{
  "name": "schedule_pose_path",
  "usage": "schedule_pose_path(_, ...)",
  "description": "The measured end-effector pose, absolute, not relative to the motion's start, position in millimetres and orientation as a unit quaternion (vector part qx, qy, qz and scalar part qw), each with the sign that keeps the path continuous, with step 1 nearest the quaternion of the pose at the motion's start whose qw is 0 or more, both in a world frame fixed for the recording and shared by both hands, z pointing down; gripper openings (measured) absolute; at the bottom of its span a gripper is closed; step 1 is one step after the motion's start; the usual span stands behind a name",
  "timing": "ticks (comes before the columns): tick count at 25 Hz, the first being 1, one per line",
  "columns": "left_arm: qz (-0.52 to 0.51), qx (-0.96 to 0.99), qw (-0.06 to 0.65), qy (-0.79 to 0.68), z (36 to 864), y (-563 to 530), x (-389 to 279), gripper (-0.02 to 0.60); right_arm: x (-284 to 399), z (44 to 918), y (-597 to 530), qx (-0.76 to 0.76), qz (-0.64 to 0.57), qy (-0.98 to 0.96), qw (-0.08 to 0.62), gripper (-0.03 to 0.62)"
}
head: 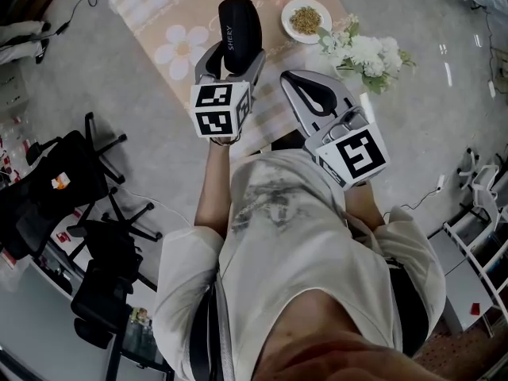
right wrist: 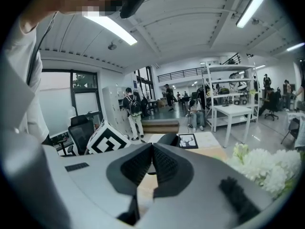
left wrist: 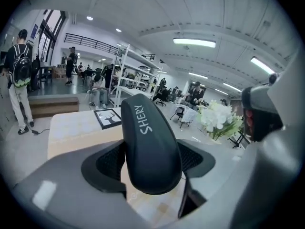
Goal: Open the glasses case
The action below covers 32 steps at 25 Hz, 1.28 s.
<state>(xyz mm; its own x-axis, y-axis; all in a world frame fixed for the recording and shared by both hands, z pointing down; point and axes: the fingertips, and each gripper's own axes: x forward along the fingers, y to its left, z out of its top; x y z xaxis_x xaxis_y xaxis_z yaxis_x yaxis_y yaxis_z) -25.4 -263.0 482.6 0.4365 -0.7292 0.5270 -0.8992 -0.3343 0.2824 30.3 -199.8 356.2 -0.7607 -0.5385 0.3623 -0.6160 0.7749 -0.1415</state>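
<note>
Your left gripper (head: 232, 55) pinches the glasses case (head: 240, 21) between its fingers, up above the bench (head: 151, 14). The case is not yet opened. Your right gripper (head: 305, 94), fingers pressed together and empty, waits beside it.

The glasses case (head: 240, 24) sits in the left gripper (head: 235, 55), above the table (head: 151, 6). Dish (head: 305, 20) at its three o'clock — flowers (head: 363, 54) at the dish's four.
</note>
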Motion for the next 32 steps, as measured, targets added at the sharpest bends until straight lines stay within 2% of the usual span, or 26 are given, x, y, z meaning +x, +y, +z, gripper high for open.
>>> schedule_pose_path(16, 0.112, 0.861, 0.195, -0.456, 391.5, -192.1, -27.2, 0.341, 16.3, 338.6, -179.9, 0.363, 0.141, -0.911, 0.135, 0.018)
schedule_pose_path(19, 0.11, 0.869, 0.178, -0.448, 380.0, -182.2, -27.4, 0.341, 14.2, 336.7, -174.9, 0.366, 0.145, -0.91, 0.134, 0.069)
schedule_pose_path(21, 0.109, 0.874, 0.166, -0.444, 373.3, -175.8, -27.3, 0.341, 13.1, 335.6, -171.4, 0.369, 0.148, -0.908, 0.133, 0.078)
schedule_pose_path(32, 0.123, 0.887, 0.105, -0.433, 354.6, -144.4, -32.9, 0.341, 4.0, 327.4, -149.4, 0.364, 0.178, -0.909, 0.102, 0.089)
